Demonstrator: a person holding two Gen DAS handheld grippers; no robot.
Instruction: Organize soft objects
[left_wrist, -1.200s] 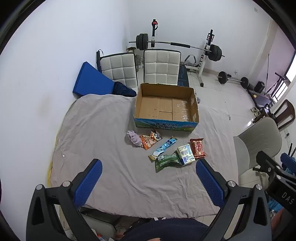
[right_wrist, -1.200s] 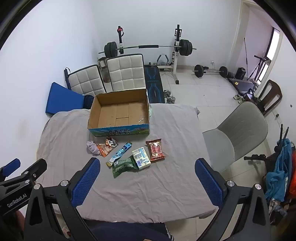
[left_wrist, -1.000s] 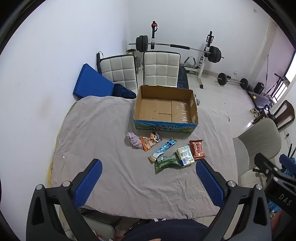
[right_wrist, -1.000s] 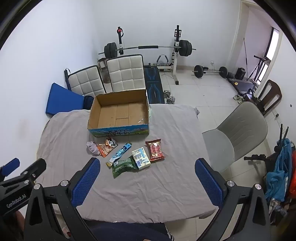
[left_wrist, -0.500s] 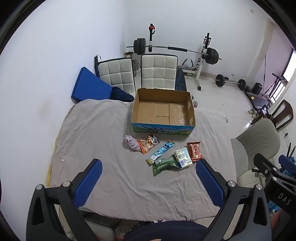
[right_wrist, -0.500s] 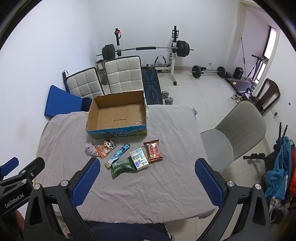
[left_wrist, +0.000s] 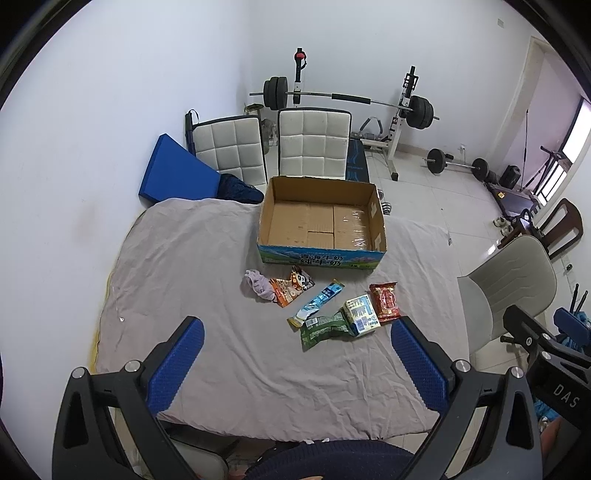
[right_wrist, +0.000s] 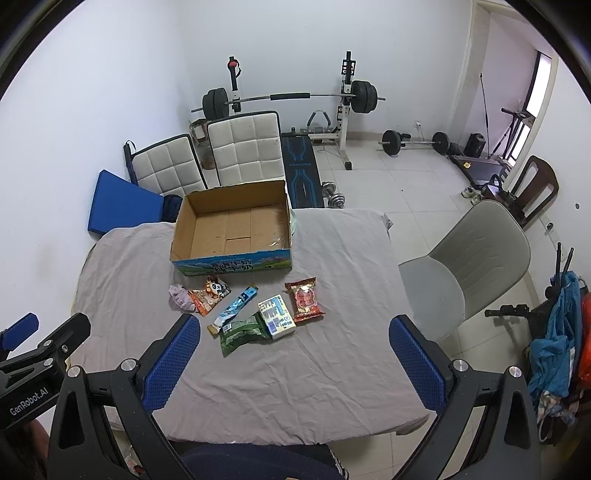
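Observation:
Several soft packets lie on the grey cloth in front of an open, empty cardboard box (left_wrist: 321, 221) (right_wrist: 232, 225): a lilac cloth wad (left_wrist: 255, 285) (right_wrist: 180, 296), an orange panda packet (left_wrist: 291, 287) (right_wrist: 209, 294), a blue stick packet (left_wrist: 317, 302) (right_wrist: 236, 303), a green bag (left_wrist: 322, 329) (right_wrist: 242, 332), a white carton-like pack (left_wrist: 361, 314) (right_wrist: 276, 316) and a red packet (left_wrist: 385, 300) (right_wrist: 304, 299). My left gripper (left_wrist: 295, 343) and right gripper (right_wrist: 293, 339) are both open and empty, held high above the near side of the table.
The table (left_wrist: 177, 258) is covered in wrinkled grey cloth. Two white padded chairs (left_wrist: 314, 144) and a blue mat (left_wrist: 173, 173) stand behind it. A grey chair (right_wrist: 476, 258) is at the right. A barbell rack (right_wrist: 291, 98) stands by the far wall.
Both grippers have risen and drawn back slightly, so the table and packets look a little smaller and farther. Both stay open. Nothing on the table has moved.

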